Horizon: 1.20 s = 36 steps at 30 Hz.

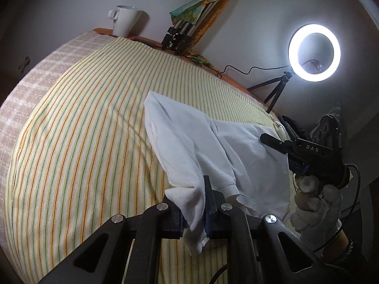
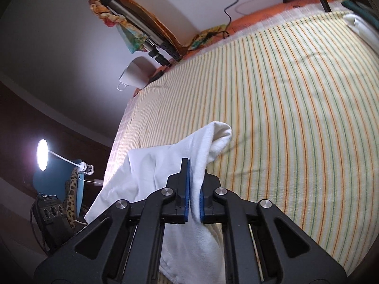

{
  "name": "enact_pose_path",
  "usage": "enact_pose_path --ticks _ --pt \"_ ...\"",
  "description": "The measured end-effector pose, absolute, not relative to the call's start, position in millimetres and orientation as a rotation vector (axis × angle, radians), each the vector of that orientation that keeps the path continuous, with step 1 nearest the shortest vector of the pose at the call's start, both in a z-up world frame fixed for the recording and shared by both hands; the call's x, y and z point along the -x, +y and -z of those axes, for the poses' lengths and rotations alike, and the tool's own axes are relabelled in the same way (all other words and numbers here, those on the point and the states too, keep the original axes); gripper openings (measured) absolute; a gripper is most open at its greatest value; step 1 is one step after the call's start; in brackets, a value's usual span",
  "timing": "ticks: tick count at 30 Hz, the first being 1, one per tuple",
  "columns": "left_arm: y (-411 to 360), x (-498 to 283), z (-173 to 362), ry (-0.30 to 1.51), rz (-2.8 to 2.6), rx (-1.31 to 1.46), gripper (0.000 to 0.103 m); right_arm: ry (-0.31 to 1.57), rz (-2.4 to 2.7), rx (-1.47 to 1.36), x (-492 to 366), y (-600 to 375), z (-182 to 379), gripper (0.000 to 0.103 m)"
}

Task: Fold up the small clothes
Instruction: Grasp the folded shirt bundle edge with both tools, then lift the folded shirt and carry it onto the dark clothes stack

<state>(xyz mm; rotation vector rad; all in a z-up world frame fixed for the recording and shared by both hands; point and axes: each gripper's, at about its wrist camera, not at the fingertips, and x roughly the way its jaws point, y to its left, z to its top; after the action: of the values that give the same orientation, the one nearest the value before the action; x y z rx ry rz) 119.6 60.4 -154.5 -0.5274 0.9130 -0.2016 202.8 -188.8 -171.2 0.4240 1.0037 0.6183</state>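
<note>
A small white garment point(image 1: 189, 146) hangs stretched above the striped cloth point(image 1: 83, 130), held by both grippers. My left gripper point(image 1: 193, 203) is shut on one corner of it at the bottom of the left wrist view. My right gripper point(image 2: 194, 189) is shut on another part of the white garment point(image 2: 154, 165), which drapes left and below its fingers. The right gripper also shows in the left wrist view point(image 1: 267, 139) at the garment's far right edge, held by a gloved hand point(image 1: 315, 203).
A white mug point(image 1: 125, 20) stands at the far edge of the striped cloth. A folded tripod with patterned fabric point(image 1: 189, 23) leans on the wall. A lit ring light point(image 1: 313, 52) stands on a small tripod. A desk lamp point(image 2: 42, 155) and power strip point(image 2: 51, 210) are beyond the table's side.
</note>
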Motion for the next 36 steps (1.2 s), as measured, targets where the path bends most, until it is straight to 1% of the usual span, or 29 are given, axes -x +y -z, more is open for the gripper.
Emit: enact_pose_path --ticks 13,19,28,36 --pt "1 -142 121 0.845 0.316 0.428 0.008 0.891 -0.608 -0.387 -188 -206 122 0.007" --pt "-34 -156 107 0.822 0.37 0.393 0.008 0.834 -0.568 -0.379 -184 -234 101 0.007" --pt "-74 -182 100 0.811 0.439 0.367 0.008 0.777 -0.522 -0.379 -185 -283 75 0.007" --pt "-136 -211 79 0.757 0.515 0.312 0.008 0.702 -0.468 -0.372 -190 -342 40 0.007"
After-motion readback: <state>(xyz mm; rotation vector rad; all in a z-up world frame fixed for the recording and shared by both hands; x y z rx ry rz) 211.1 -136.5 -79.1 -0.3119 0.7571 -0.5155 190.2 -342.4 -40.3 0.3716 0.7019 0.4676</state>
